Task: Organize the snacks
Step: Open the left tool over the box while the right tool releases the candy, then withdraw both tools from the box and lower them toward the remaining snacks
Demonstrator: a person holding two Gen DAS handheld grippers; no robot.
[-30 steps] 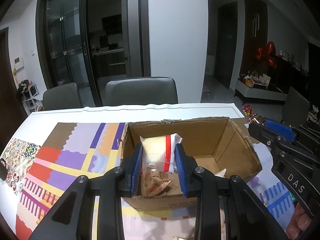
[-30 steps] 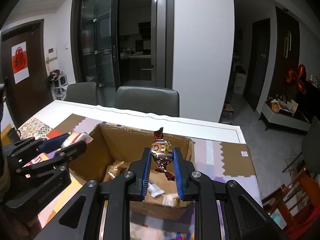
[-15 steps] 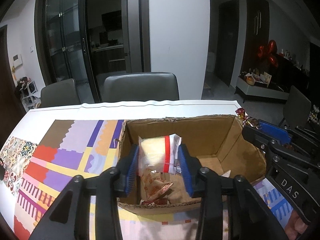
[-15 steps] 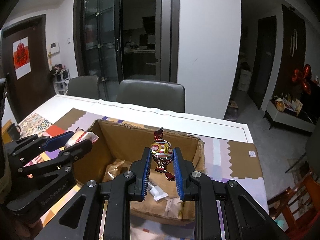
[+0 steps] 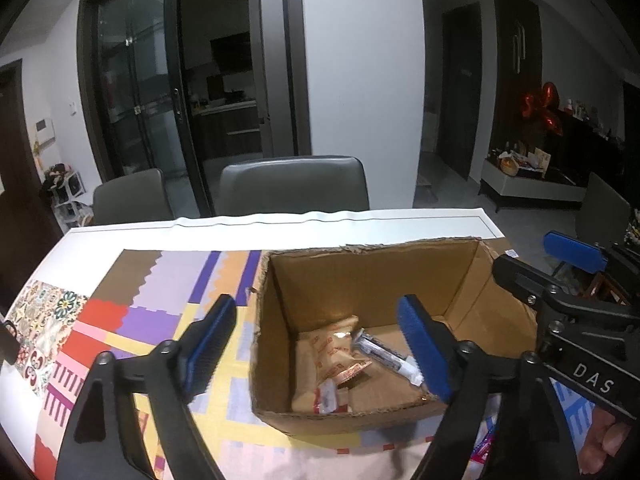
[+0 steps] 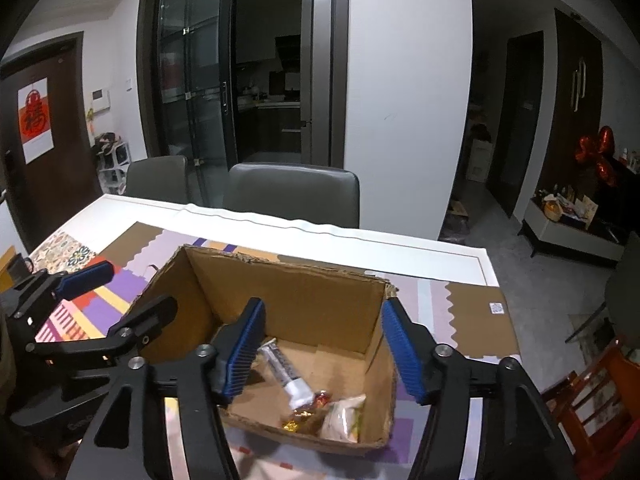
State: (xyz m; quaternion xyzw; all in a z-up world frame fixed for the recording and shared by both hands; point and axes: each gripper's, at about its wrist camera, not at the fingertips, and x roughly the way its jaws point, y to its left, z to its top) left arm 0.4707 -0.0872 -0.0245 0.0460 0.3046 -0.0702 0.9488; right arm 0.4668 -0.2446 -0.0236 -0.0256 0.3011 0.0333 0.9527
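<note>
— Colourful cloth covers the worktop [image 5: 132, 232]. Where are the snacks?
— Inside the cardboard box [image 5: 360, 276]: a tan packet [image 5: 332, 356], a white stick packet [image 6: 286, 374], a shiny candy [image 6: 316, 400].
— And the tongs?
— Left tongs [image 5: 320, 344] and right tongs [image 6: 324, 350] are both opening wide over the box, holding nothing.

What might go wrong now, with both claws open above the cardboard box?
1. The left claw straddles the cardboard box's left wall while its jaws are opening; lowering it may hit the wall.
2. The right claw is opening too, close beside it, so the two may collide.
3. The box's low front wall looks torn; snacks piled there may spill.
</note>
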